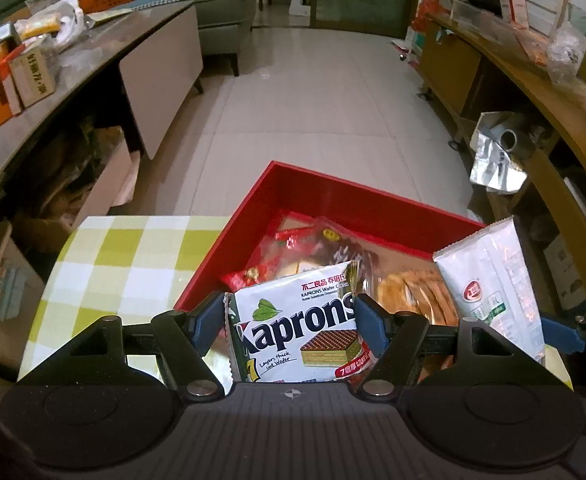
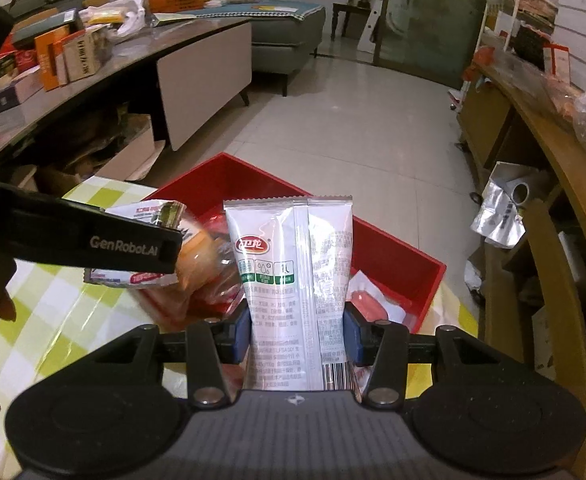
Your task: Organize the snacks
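A surface (image 1: 133,248) is carrying the things, draped in a yellow-green and white checked cloth (image 2: 53,312) that is catching glare. A red box (image 1: 373,200) is sitting directly on it, one corner jutting past the far edge over the tiled floor (image 1: 313,92). Packaged snacks (image 1: 409,284) are lying piled inside the box.

The wafer pack (image 1: 293,320) and white pouch (image 2: 293,280) are glossy plastic film; the red box (image 1: 333,196) looks smooth and matt; the checked tablecloth (image 1: 125,256) shines.
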